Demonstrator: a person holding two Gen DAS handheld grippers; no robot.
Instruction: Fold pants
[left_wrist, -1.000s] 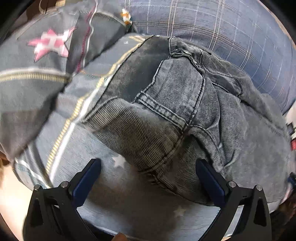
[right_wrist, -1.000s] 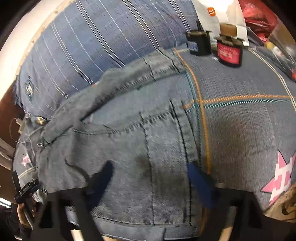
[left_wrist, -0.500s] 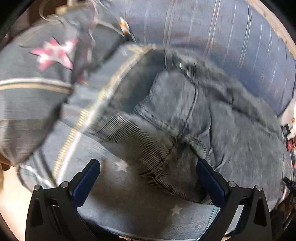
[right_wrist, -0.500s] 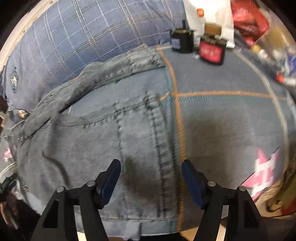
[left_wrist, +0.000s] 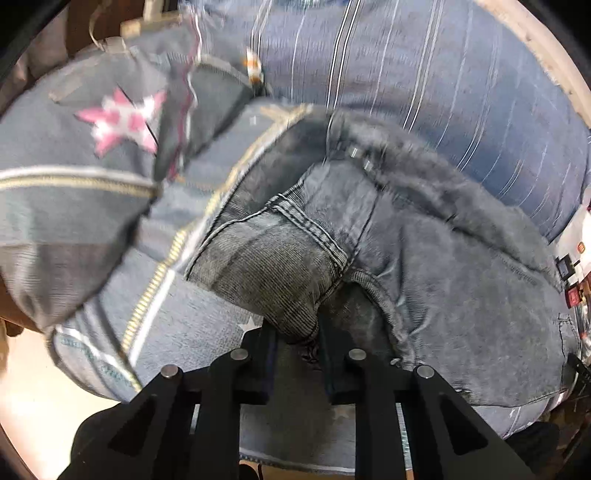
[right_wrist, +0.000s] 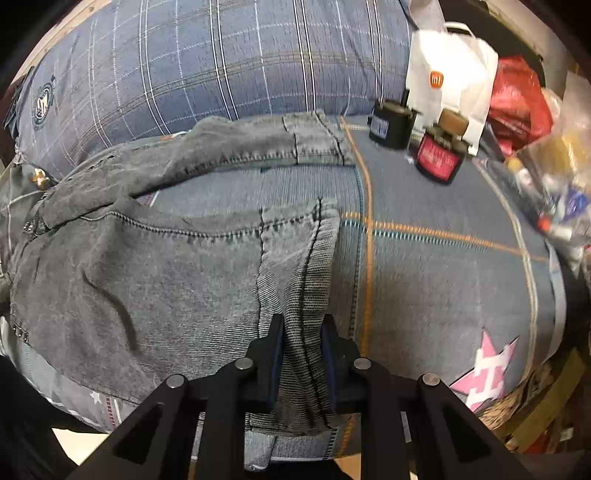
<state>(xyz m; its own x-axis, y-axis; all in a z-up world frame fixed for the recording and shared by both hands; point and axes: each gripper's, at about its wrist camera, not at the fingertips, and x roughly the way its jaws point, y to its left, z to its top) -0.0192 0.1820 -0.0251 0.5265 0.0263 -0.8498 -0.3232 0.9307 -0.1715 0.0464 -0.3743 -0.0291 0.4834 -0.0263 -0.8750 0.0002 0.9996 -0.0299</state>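
We pinch pants (left_wrist: 461, 280): left gripper (left_wrist: 295, 343) closing on bunched denim, right gripper (right_wrist: 303, 354) closing on hem; soft, heavy, best held at seams.

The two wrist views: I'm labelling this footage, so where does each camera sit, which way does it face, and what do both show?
Left wrist: on the left hand-held gripper, looking steeply down along its fingers at the jeans on the bedspread; jaws closing on a denim fold.
Right wrist: on the right hand-held gripper, looking down at the hem, jaws closing on it; white bag beyond.
Shared: jeans, bedspread, plaid pillow.
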